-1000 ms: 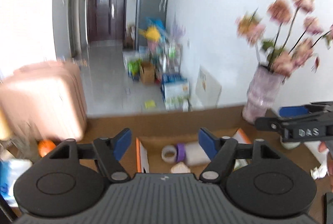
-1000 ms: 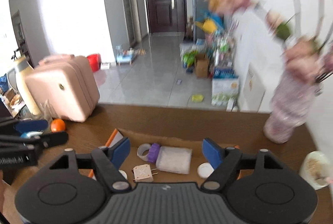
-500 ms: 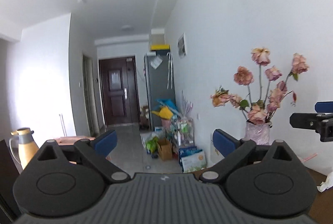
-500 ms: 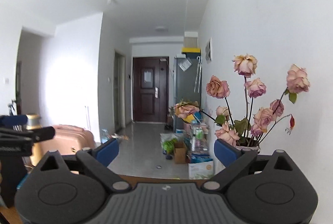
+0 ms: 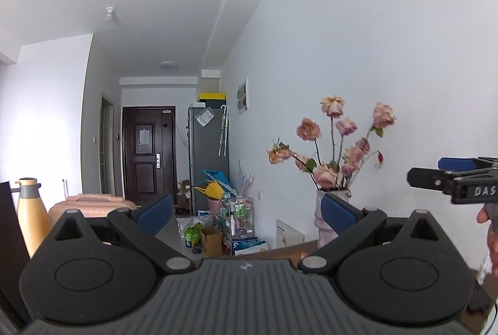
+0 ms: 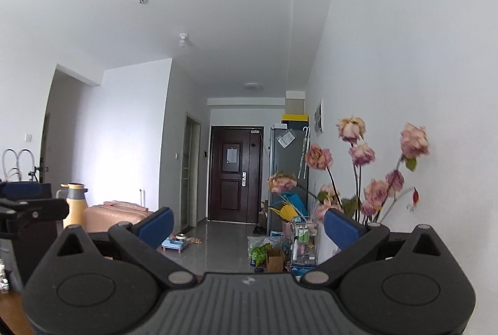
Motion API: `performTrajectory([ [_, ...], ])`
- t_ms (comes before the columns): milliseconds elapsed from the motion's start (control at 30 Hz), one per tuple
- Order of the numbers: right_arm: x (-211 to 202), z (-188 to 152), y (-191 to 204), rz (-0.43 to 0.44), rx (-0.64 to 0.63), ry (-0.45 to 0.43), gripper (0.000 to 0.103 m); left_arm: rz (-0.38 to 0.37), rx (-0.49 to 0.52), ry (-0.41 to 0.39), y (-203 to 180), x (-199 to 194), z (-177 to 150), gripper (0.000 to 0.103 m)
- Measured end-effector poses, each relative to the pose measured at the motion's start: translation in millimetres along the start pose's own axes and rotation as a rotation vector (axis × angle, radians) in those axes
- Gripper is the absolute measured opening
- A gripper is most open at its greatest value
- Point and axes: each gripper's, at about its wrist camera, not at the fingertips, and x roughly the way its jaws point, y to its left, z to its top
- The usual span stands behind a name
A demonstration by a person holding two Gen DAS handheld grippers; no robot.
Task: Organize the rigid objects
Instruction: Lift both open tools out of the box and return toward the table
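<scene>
Both of my grippers, the left gripper [image 5: 246, 210] and the right gripper [image 6: 247, 224], are spread wide and hold nothing, raised level and facing down the hallway. None of the things I must organize show in either view; only a sliver of brown table [image 5: 280, 251] peeks over my left gripper. To do this step well, I judge I should tip both grippers down until the table fills the view, keeping clear of the vase [image 5: 325, 219]. The only writing I can read is "DAS" on the right gripper's side.
</scene>
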Motion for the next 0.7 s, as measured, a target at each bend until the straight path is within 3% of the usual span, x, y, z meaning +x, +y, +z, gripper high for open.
performTrajectory([
  [133,-47,-37,-1,0.053,0.033,0.031,0.103,0.010,0.006,-0.004,0,-45,-47,0.103],
  [233,-76,-73,4,0.072,-0.023,0.068,0.103,-0.006,-0.010,0.092,7,-64,-92,0.103],
  [367,-101,-127,9,0.046,-0.036,0.150,0.103,0.045,-0.102,0.220,27,-81,-140,0.103],
  [467,-111,-167,7,-0.025,0.041,0.228,0.103,0.096,-0.183,0.307,40,-86,-161,0.103],
  [533,-114,-190,4,-0.055,0.088,0.276,0.103,0.084,-0.199,0.368,45,-87,-171,0.103],
  [633,-112,-217,8,-0.070,0.074,0.404,0.103,0.084,-0.146,0.423,39,-80,-177,0.103],
  [700,-116,-225,15,-0.074,0.032,0.433,0.103,0.094,-0.090,0.438,28,-74,-179,0.103],
])
